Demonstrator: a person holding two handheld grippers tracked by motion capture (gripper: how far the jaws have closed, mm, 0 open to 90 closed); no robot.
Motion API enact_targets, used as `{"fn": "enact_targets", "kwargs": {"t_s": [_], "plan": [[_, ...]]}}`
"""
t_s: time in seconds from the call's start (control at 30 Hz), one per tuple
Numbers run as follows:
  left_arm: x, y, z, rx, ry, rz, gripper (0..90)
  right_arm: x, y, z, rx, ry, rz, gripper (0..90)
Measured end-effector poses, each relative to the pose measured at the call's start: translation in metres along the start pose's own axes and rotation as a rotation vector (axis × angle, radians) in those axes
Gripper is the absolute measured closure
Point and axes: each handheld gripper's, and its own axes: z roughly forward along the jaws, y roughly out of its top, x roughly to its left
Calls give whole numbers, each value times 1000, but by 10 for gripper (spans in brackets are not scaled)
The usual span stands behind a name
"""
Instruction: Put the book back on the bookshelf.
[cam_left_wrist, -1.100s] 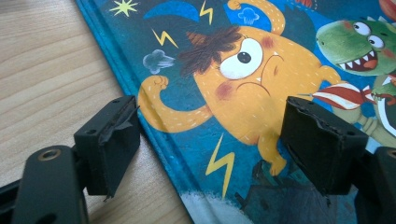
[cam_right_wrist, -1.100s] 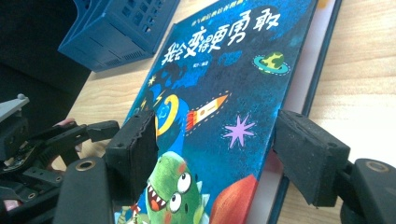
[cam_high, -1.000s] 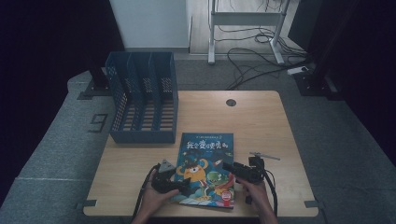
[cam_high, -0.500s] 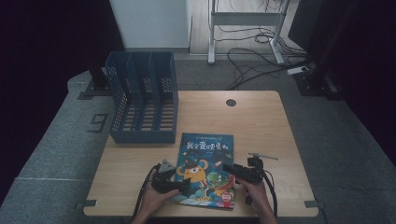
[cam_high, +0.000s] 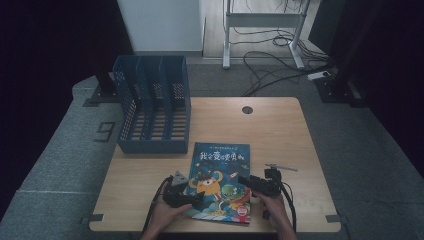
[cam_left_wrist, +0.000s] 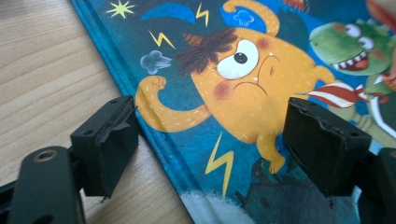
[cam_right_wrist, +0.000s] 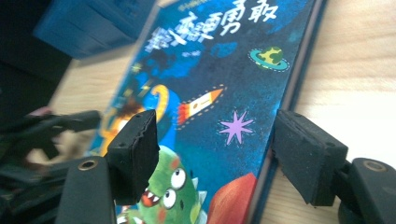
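The picture book (cam_high: 220, 181) lies flat on the wooden table (cam_high: 280, 135), cover up, near the person's edge, with the blue file rack (cam_high: 152, 105) at about ten o'clock from it. The left gripper (cam_high: 182, 196) sits at the book's eight o'clock corner and the right gripper (cam_high: 260, 185) at its four o'clock side. Each has its jaws spread wide astride one long edge, pressing on nothing, and the left jaws have just opened a little further. That stance looks like readiness to pinch both edges and lift. The left gripper view shows one pad on bare wood beside the spine and the other over the orange monster (cam_left_wrist: 243, 79). The right gripper view shows the rocket (cam_right_wrist: 198, 106) and the far rack, blurred.
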Motion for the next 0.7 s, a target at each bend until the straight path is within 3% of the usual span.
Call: {"fn": "enact_targets", "kwargs": {"t_s": [0.2, 0.5, 0.7], "plan": [[5, 0, -2, -2, -33, -32, 166, -1, 5, -10, -34, 115, 48, 321], [7, 0, -3, -2, -34, -41, 154, -6, 6, -10, -7, 167, 101, 335], [7, 0, -3, -3, -23, -36, 153, -7, 5, -8, 11, 157, 106, 336]]}}
